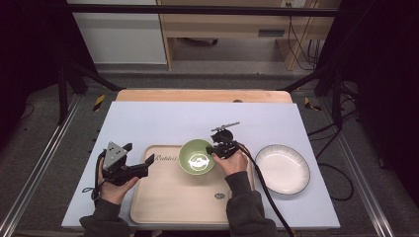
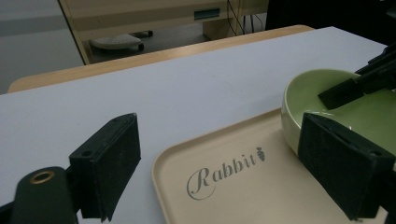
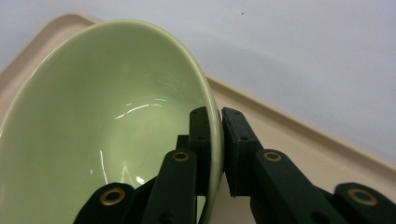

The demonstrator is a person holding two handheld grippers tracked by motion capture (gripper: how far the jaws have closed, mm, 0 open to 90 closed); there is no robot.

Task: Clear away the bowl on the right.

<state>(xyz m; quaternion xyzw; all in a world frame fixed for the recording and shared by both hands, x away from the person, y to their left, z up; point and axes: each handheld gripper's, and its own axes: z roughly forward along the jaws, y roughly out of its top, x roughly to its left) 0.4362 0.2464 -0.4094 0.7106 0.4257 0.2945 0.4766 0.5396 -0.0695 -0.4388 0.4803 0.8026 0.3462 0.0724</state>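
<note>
Item 1: green bowl (image 1: 197, 156). Glossy pale green ceramic, empty, set at the far edge of the tray. Its right rim sits between the jaws of the right gripper (image 1: 216, 150); in the right gripper view one jaw lies inside the bowl (image 3: 107, 126) and the other outside, both pressed on the rim wall.

Item 2: beige tray (image 1: 168, 197). Rectangular with rounded corners, lying between the two grippers. The word "Rabbit" is printed in grey script near its far left corner, with a small carrot mark after the last letter (image 2: 224, 173). A small dark round mark shows near the right gripper's forearm; its text is too small to read.

Item 3: white plate (image 1: 282, 169). Round, ribbed rim, empty, on the pale table cover (image 1: 158, 118) to the right of the right gripper, outside the tray.

Item 4: left gripper (image 1: 138, 159). Jaws spread wide, nothing between them, just over the tray's left edge. Bowl lies ahead and to its right (image 2: 327, 105).

Item 5: right gripper. Clenched on the bowl rim (image 3: 215, 135).
</note>
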